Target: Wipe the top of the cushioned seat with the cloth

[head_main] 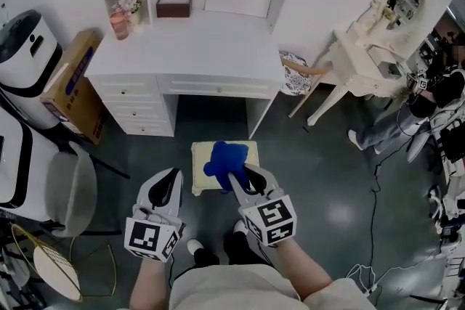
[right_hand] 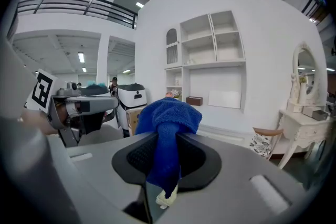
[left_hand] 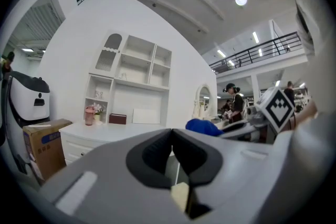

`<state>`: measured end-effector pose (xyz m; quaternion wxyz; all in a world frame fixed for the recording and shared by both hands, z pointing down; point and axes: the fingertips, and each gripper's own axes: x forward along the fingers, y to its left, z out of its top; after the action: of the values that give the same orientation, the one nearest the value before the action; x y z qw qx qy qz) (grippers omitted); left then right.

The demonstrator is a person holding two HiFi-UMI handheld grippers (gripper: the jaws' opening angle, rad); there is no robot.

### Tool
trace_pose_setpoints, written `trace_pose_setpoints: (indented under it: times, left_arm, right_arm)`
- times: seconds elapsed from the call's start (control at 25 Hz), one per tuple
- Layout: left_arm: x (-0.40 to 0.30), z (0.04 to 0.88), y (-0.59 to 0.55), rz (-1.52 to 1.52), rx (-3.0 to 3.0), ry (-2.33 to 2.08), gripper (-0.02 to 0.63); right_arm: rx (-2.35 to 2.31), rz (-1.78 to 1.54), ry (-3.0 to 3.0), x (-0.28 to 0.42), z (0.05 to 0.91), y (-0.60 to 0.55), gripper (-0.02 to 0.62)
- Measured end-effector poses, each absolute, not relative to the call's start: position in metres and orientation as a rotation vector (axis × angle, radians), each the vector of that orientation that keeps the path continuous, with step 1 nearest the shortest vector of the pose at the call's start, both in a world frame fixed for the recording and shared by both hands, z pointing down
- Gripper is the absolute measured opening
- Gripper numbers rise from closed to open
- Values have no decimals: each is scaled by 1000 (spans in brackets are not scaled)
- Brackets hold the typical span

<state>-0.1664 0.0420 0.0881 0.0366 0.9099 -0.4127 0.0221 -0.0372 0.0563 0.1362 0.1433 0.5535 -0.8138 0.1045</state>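
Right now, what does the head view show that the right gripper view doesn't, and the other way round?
Head view only: the yellow cushioned seat seen plainly from above, on the floor below the grippers, and the person's shoes.
Right gripper view only: close up, the right gripper with its jaws pressed shut on the blue cloth, plus a balcony railing overhead.
Both: the cloth, the left gripper, the white desk and the vanity mirror.

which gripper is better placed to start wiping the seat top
Right: the right gripper has its jaws shut on the blue cloth above the cushioned seat. The left gripper is shut, empty.
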Motion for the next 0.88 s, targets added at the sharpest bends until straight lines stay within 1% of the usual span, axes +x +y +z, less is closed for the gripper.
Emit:
trace_pose_setpoints:
  times: [0.28, 0.88]
  left_arm:
    - [-156, 50, 58, 4, 2868, -1240, 0]
    - [-146, 38, 64, 1, 2913, -1199, 0]
  right_arm:
    - [1701, 206, -2429, -28, 85, 86, 93]
    - [1805, 138, -2460, -20, 55, 92, 99]
